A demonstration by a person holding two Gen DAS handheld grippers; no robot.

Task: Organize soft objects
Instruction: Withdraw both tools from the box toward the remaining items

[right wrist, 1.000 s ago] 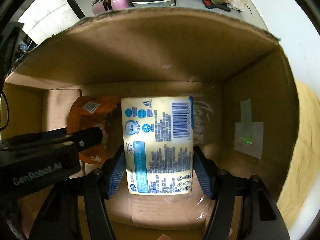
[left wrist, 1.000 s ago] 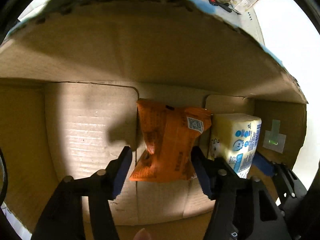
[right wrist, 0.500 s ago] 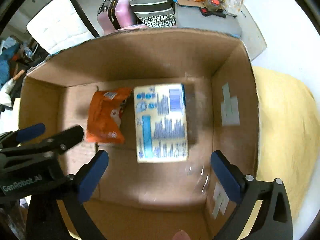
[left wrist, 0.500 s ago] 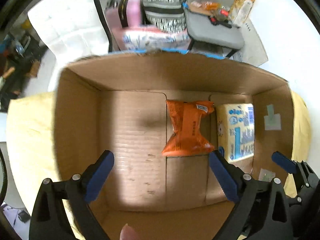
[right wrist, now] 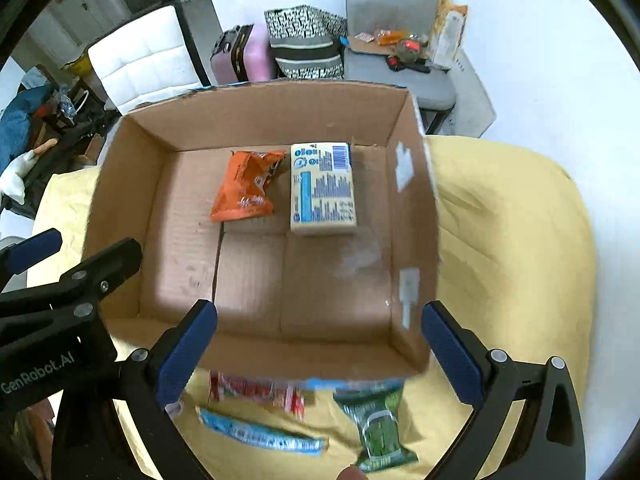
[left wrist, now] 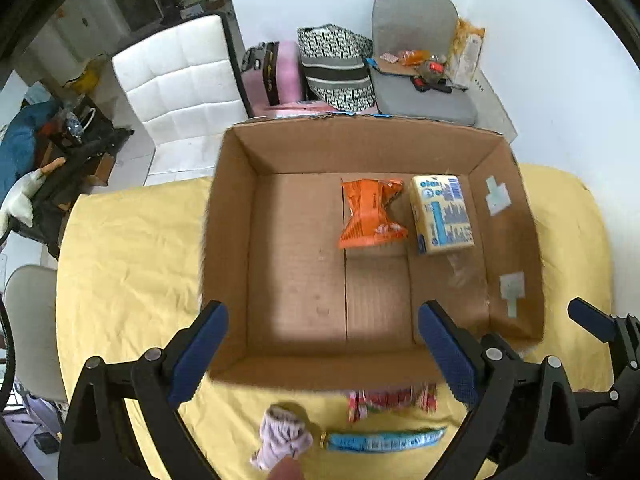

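An open cardboard box point(left wrist: 232, 240) point(right wrist: 416, 208) stands on a yellow cloth. Inside it lie an orange snack packet point(left wrist: 370, 214) point(right wrist: 244, 186) and a pale yellow tissue pack point(left wrist: 442, 214) point(right wrist: 322, 188), side by side. In front of the box lie a red packet point(left wrist: 390, 402) point(right wrist: 256, 394), a blue stick pack point(left wrist: 380, 440) point(right wrist: 256, 434), a pink cloth item point(left wrist: 282, 438) and a green packet point(right wrist: 378, 426). My left gripper point(left wrist: 324, 354) is open and empty above the box's near wall. My right gripper point(right wrist: 320, 350) is open and empty there too.
The yellow cloth point(left wrist: 128, 264) point(right wrist: 508, 248) covers the table around the box. Behind the table stand a white chair point(left wrist: 176, 80), a pink suitcase point(left wrist: 276, 76), a patterned bag point(left wrist: 336, 68) and a grey chair point(left wrist: 420, 60) with clutter.
Both grippers opened, released the orange packet and the tissue pack in the box, and pulled back up and out. The items in front of the box have come into view.
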